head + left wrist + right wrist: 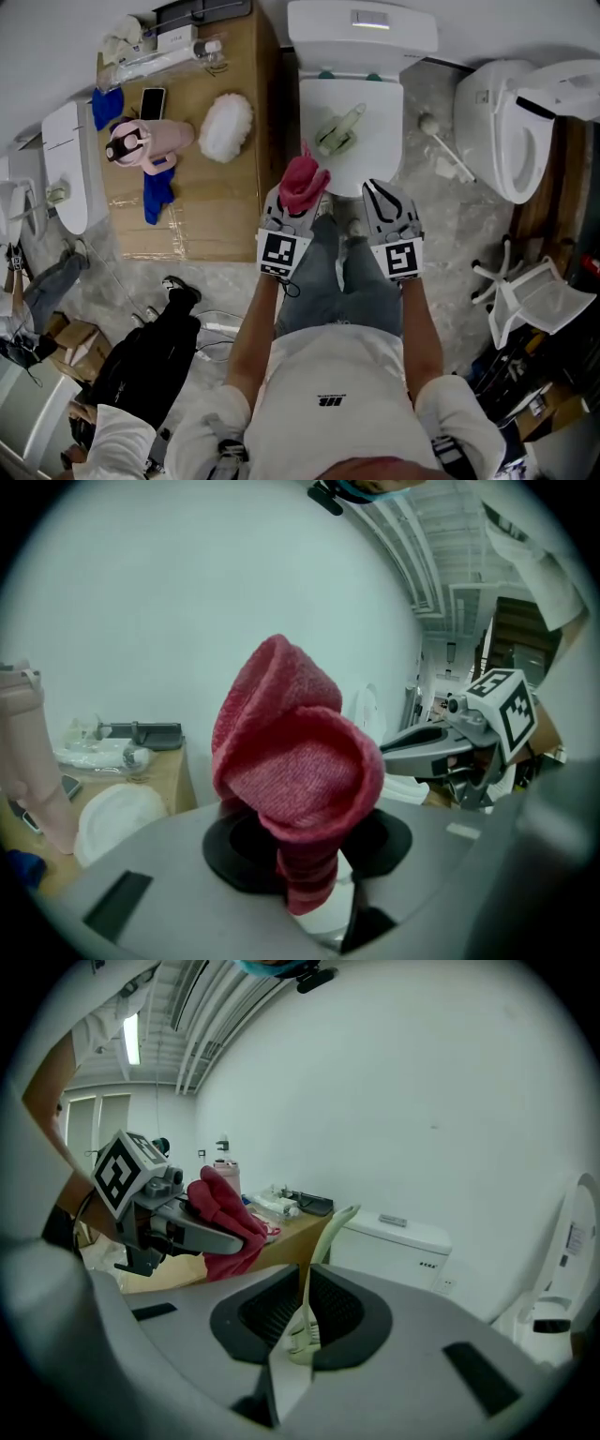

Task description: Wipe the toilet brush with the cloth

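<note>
Nearest, at left: left gripper [294, 208], jaws clamped on a bunched red cloth [302, 183]. At right, alongside: right gripper [384, 199], jaws a narrow gap apart, gripping nothing. Just beyond both: pale green toilet brush [339, 131] lying on the closed toilet lid [377, 150], head nearer, handle angled far-right.

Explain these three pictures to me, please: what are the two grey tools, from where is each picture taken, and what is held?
A person standing before a toilet holds a hand tool with a claw in each hand. The head view comes from a camera on the person's head, looking down; the two gripper views come from cameras riding on the tools. The left claw is shut on a red cloth. The right claw is slightly open and empty. The pale green toilet brush lies on the closed lid.
</note>
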Available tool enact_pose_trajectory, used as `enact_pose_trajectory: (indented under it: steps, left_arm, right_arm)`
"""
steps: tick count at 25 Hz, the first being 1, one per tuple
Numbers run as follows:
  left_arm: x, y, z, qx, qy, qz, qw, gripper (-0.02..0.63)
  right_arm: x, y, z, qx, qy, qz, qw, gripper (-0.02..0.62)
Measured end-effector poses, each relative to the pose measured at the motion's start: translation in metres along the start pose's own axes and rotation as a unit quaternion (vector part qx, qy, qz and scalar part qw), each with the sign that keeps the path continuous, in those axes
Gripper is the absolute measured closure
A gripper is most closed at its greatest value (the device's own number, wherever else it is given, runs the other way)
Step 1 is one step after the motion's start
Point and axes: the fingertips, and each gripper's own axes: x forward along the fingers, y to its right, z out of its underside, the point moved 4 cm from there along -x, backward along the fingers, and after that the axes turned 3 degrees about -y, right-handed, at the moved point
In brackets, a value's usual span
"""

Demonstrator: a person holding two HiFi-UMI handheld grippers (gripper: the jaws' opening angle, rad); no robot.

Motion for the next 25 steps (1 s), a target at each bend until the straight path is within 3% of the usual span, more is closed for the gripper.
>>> enact_pose_trajectory:
  steps: [9,25]
  left_arm:
    - [0.058,-0.015,0.040,0.018,-0.019,0.013,0.9996,0.463]
    - [0.128,-0.020,0.100,0.023,-0.040,-0.001,0.9989,0.452]
  right_arm:
    - [0.062,0.009,0.061,-0.007,-0.038,-0.013,0.999,0.549]
    - [0.145,0.016,0.151,-0.031,-0.067,-0.040,0.996,0.531]
